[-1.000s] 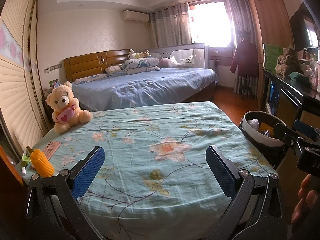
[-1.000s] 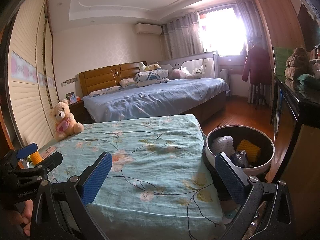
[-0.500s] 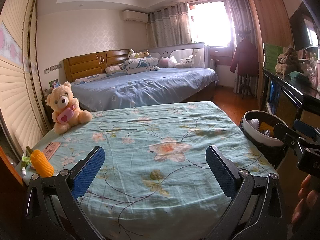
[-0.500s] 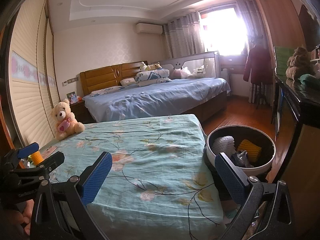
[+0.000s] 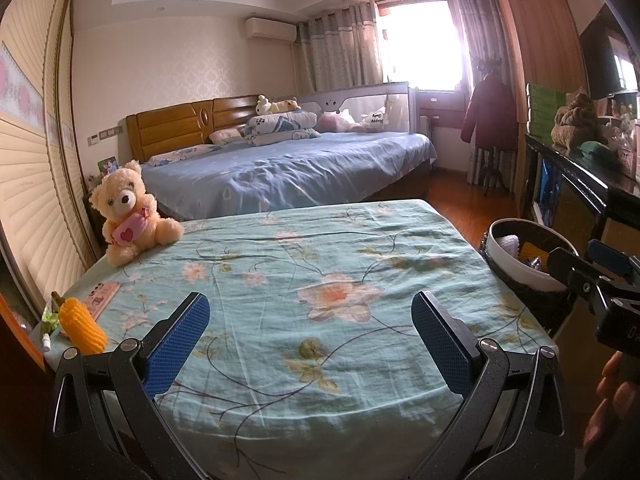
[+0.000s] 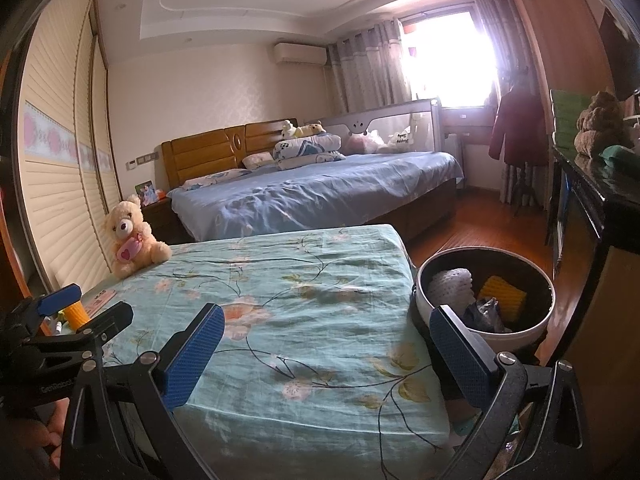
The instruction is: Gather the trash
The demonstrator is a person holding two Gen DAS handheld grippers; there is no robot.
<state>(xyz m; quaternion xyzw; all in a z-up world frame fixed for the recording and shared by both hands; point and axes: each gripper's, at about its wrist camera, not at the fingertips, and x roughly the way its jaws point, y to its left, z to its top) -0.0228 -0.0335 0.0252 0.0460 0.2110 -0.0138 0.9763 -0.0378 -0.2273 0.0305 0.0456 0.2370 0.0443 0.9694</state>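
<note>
Both claws are held wide apart and empty above the near edge of the bed covered with a pale green floral sheet (image 5: pixel 320 280): the left claw (image 5: pixel 310 340) over the near middle, the right claw (image 6: pixel 326 354) toward the near right corner. One remaining item, a yellow ribbed corn-cob-shaped object (image 5: pixel 82 326), is seen at the near left corner, just beside a flat pink card (image 5: pixel 100 298). A round white-rimmed trash bin with a dark interior (image 6: pixel 424 304) stands on the floor beside the bed's right edge and already holds a white ribbed piece, a yellow piece and a dark wrapper.

Risks are judged as follows. The corn-shaped object lies close to the edge and could be pushed off by an oblique approach. The card could be pinched together with it. The cream plush teddy bear (image 5: pixel 130 214) at the left edge could be mistaken for trash.
</note>
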